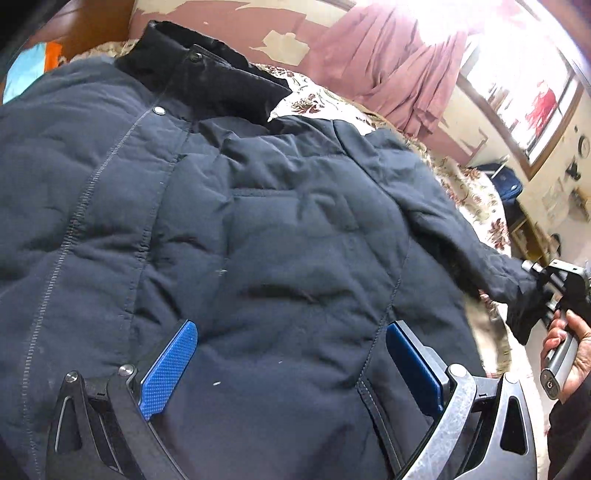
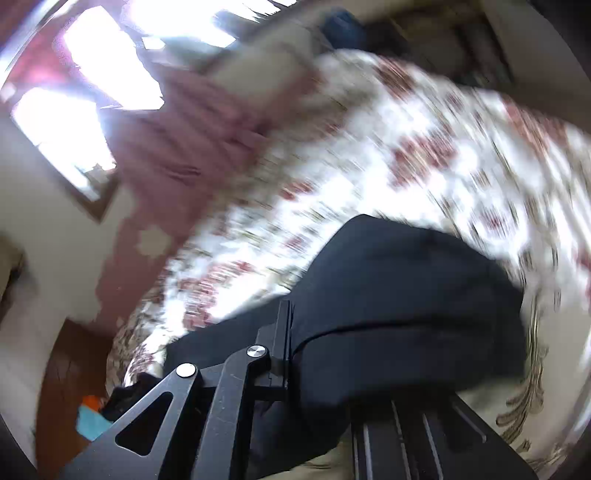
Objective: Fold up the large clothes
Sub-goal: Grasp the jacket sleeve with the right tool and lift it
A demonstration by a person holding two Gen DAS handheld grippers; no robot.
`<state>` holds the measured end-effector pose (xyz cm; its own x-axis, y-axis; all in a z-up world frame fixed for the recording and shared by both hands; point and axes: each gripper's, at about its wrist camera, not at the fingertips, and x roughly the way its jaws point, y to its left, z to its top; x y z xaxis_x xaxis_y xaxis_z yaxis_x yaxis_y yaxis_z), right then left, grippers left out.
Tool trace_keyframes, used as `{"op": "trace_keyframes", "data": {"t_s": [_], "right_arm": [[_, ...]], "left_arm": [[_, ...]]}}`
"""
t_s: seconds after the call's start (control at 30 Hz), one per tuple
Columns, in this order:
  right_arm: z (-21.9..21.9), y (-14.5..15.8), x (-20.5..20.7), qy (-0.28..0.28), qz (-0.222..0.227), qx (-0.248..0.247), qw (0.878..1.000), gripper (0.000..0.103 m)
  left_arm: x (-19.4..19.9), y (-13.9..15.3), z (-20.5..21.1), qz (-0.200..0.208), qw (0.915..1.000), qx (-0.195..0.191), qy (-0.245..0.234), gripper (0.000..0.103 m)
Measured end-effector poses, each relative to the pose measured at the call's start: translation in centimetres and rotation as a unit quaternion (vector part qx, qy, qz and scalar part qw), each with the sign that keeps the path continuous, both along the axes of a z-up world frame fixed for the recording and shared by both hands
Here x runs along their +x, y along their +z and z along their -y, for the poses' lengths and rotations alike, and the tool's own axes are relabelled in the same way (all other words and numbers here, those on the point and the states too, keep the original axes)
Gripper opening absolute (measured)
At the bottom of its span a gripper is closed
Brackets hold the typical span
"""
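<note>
A large dark navy padded jacket (image 1: 229, 221) lies front up on a floral bedspread (image 1: 476, 192), its black collar at the top. My left gripper (image 1: 291, 365) is open, its blue pads (image 1: 168, 369) resting wide apart over the jacket's lower front with nothing between them. My right gripper (image 1: 535, 284), seen at the right edge of the left wrist view, is shut on the jacket's sleeve cuff (image 1: 517, 291) and holds it off the bed. In the blurred right wrist view the dark sleeve (image 2: 399, 306) fills the space between the fingers (image 2: 284, 339).
The floral bedspread (image 2: 424, 147) extends around the jacket. A pink curtain (image 1: 399, 62) and a bright window (image 1: 517, 74) are behind the bed. A peeling pink wall (image 1: 236, 26) is at the head. Orange and blue items (image 1: 33, 62) lie at far left.
</note>
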<state>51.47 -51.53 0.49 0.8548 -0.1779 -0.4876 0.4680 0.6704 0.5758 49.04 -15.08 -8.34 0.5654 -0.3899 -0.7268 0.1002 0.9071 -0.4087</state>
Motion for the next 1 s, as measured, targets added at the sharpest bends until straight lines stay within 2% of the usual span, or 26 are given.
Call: {"op": "trace_keyframes", "data": {"t_s": [0.07,0.13,0.23,0.37,0.4,0.5,0.67,0.73,0.83,0.93,0.97,1.0], "right_arm": [[-2.1,3.5,0.6,0.026,0.021,-0.059,0.998,0.009],[-5.2,6.9,1.5,0.057,0.038,-0.130,0.989,0.009],[-11.5,11.1,2.5,0.110,0.053,-0.238,0.964,0.009],[-21.0,13.3,3.3,0.197,0.064,-0.335,0.919,0.009],[-24.2,13.2,3.9,0.234,0.064,-0.359,0.901,0.009],[-31.5,12.1,4.1,0.309,0.061,-0.393,0.864,0.008],[-41.6,8.7,3.6,0.406,0.035,-0.420,0.811,0.008],[-44.3,6.9,3.4,0.432,0.018,-0.422,0.797,0.008],[-47.1,3.7,3.9,0.457,-0.029,-0.415,0.786,0.010],[-48.3,0.1,4.4,0.493,-0.084,-0.404,0.766,0.022],[-48.3,-0.9,4.0,0.500,-0.095,-0.400,0.762,0.039],[-48.6,-1.6,3.5,0.507,-0.106,-0.400,0.756,0.051]], "left_arm": [[-0.2,1.0,-1.4,-0.001,0.9999,-0.014,0.005,0.103],[-0.4,2.1,-2.8,0.004,0.9999,-0.015,0.008,0.103],[-1.0,4.5,-5.9,0.020,0.9995,0.013,0.020,0.103],[-2.8,7.4,-11.7,0.052,0.9963,0.042,0.055,0.103],[-3.4,8.0,-13.4,0.059,0.9949,0.046,0.067,0.103],[-6.0,8.9,-18.8,0.080,0.9891,0.056,0.110,0.103],[-9.8,8.5,-25.2,0.113,0.9802,0.036,0.159,0.103],[-10.6,8.1,-27.5,0.128,0.9756,0.016,0.177,0.103],[-10.6,7.4,-30.4,0.125,0.9731,-0.023,0.192,0.103],[-10.7,6.5,-32.4,0.142,0.9691,-0.057,0.194,0.103],[-10.8,5.9,-32.8,0.145,0.9679,-0.070,0.194,0.103],[-10.6,5.2,-33.5,0.143,0.9663,-0.090,0.194,0.103]]}}
